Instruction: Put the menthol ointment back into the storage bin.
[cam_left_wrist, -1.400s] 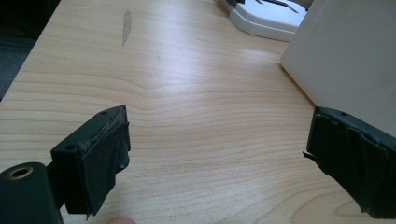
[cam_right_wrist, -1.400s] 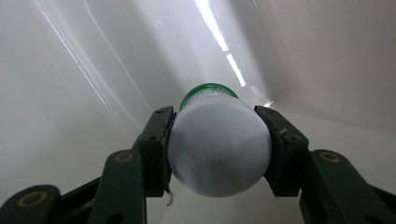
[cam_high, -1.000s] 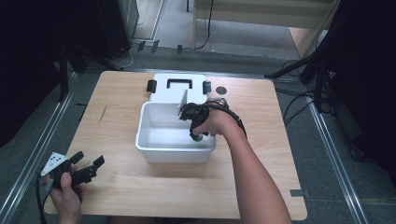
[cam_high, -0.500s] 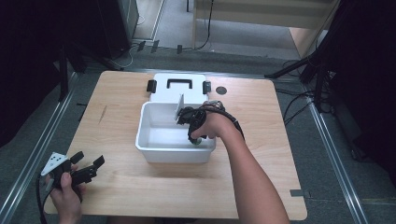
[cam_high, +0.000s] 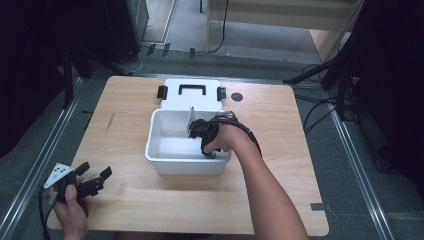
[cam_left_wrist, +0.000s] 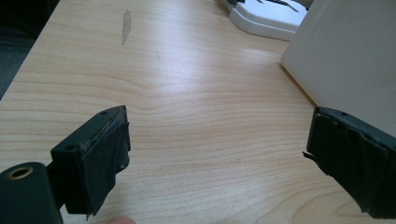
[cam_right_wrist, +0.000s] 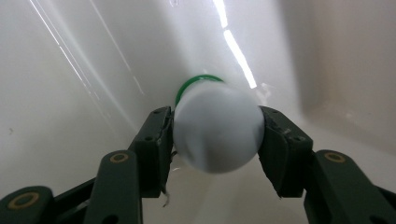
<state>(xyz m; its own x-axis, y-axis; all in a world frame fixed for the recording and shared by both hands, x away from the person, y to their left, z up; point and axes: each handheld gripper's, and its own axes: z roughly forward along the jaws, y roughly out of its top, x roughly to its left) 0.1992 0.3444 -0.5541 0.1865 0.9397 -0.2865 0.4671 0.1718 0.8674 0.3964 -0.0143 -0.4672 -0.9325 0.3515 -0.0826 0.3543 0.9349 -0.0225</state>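
Overhead light falls evenly on the table (cam_high: 280, 120); the far corners sink into darkness. Bright glare streaks the bin (cam_right_wrist: 84, 70) wall, and the bottle (cam_right_wrist: 217, 128) is blurred.

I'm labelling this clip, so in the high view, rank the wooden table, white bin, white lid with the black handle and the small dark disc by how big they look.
Largest to smallest:
1. wooden table
2. white bin
3. white lid, partly hidden behind the bin and farther from the camera, so this place is unsure
4. small dark disc
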